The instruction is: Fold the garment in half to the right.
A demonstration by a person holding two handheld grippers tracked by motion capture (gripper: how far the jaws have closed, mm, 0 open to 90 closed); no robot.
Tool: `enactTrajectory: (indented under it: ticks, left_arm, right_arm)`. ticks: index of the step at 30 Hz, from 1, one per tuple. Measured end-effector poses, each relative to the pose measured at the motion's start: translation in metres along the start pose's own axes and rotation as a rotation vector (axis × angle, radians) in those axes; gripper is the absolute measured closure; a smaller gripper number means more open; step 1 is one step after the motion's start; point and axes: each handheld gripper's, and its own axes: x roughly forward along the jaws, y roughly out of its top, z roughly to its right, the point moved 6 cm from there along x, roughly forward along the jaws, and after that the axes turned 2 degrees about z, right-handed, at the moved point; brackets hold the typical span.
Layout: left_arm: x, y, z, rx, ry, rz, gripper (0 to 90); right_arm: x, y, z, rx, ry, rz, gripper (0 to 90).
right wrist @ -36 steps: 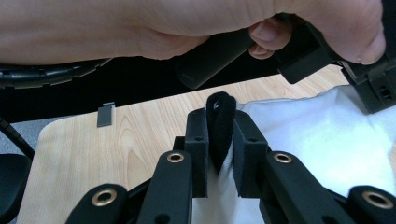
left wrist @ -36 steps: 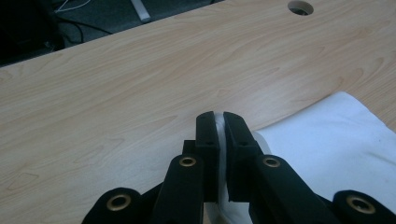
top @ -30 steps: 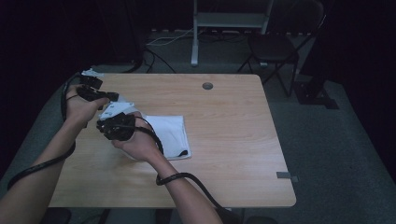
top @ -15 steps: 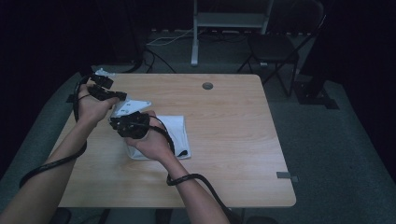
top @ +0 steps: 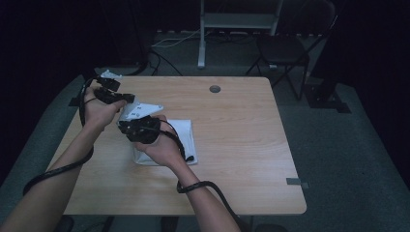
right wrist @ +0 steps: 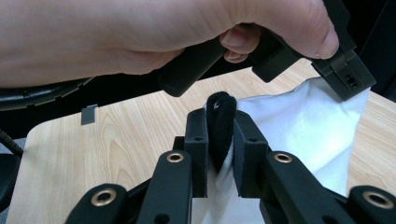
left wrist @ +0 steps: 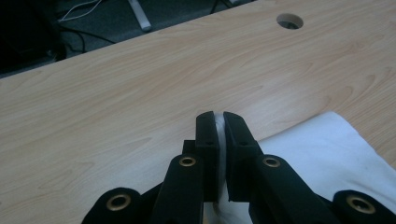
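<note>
I start with the bench (top: 232, 145), a pale wood top with a round cable hole (top: 214, 89) near its far edge; a chair (top: 285, 48) stands beyond on the floor. The white cloth (top: 186, 140) lies partly on the bench toward the left half, near the middle between far and near edges, with one part lifted off the surface between the two tools. My left gripper (top: 129, 98) sits nearer the far left corner; in the left gripper view its fingers (left wrist: 208, 140) are clamped on a thin white fold of the cloth. My right gripper (top: 126, 126) is just beside it, toward the near side; in the right gripper view its fingers (right wrist: 247, 154) are clamped on a bunched edge of cloth together with something dark I cannot identify. Judgement: this is mid-fold or mid-spread, both corners taken and raised. Next move, I reckon, calls for carrying both grips together across the bench without letting the cloth sag, keeping the edge taut, then lowering flat before releasing.
</note>
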Motion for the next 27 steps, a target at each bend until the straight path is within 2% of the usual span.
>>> enactTrajectory:
  ticks: [6,16,27]
  left_arm:
    - [-0.008,0.003,-0.005,-0.005,0.009,0.0,85.7]
    - [-0.017,-0.006,-0.023,-0.033,0.055,-0.017,85.7]
    - [-0.028,-0.01,-0.036,-0.047,0.088,-0.016,85.8]
  right_arm:
    - [0.0,0.009,-0.003,-0.006,0.012,0.017,78.9]
    - [0.01,0.017,-0.012,-0.012,0.033,0.029,78.9]
    - [0.02,0.024,-0.021,-0.006,0.057,0.038,78.9]
